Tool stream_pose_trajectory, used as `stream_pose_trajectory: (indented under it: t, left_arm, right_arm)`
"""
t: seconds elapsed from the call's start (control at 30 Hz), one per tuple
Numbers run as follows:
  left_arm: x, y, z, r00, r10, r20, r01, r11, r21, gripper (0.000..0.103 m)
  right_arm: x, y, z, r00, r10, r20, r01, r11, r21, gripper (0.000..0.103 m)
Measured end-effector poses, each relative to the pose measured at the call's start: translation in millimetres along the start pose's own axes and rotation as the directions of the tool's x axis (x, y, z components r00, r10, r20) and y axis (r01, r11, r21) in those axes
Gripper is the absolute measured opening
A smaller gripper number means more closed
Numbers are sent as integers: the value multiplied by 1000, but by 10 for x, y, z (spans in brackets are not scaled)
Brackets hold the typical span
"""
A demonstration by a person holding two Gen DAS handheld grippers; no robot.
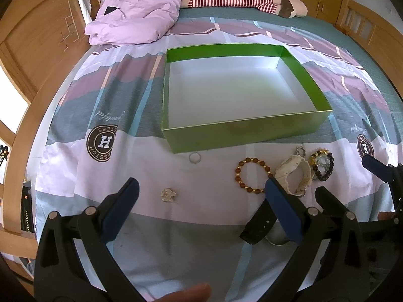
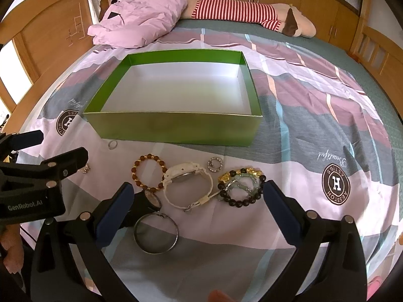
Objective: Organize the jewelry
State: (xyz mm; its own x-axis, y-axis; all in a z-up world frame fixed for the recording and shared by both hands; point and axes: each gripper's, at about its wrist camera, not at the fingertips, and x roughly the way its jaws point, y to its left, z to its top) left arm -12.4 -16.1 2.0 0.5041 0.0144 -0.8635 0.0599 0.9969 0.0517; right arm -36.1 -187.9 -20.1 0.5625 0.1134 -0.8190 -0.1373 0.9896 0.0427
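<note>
Bed (image 2: 314,95) fills both views, wide and soft, with a smooth cover in pink, grey and purple blocks and round badge prints. A crumpled pink quilt (image 2: 141,17) and a long stuffed toy (image 2: 241,12) in red and white stripes lie at the far end.

Next in size is the green box (image 2: 173,128), a shallow card rectangle with shiny green walls and a plain white floor. Its long side runs left to right, and nothing lies in it.

The left hand-held gripper (image 1: 201,198) and the right hand-held gripper (image 2: 199,196) each have black arms and blue pads, and each stands wide apart, holding nothing.

The jewelry lies on the cover just in front of the box. A thin metal bangle (image 2: 156,234) is a big flat circle nearest the right camera. A white watch (image 2: 186,178) lies on its side with its strap curled into a loop. A black watch (image 2: 146,201) lies partly behind a blue pad. A brown and gold bead bracelet (image 2: 149,172) lies flat in a ring. A black, gold and pale green bead bracelet (image 2: 241,186) lies in a heap. A sparkly ring (image 2: 214,164), a plain ring (image 2: 112,144) and a small clear charm (image 1: 168,194) are the littlest.
</note>
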Motion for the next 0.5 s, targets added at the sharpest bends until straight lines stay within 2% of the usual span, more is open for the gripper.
stream_pose_trajectory:
  t: [0.27, 0.5]
  left_arm:
    - [-8, -46, -5, 1000, -15, -6, 15, 1000, -2, 101]
    - [2, -84, -12, 1000, 3, -2, -3, 1000, 5, 101]
  right_arm:
    - [-5, -16, 9, 1000, -16, -3, 16, 1000, 9, 102]
    - [-4, -20, 7, 1000, -23, -4, 23, 1000, 6, 102]
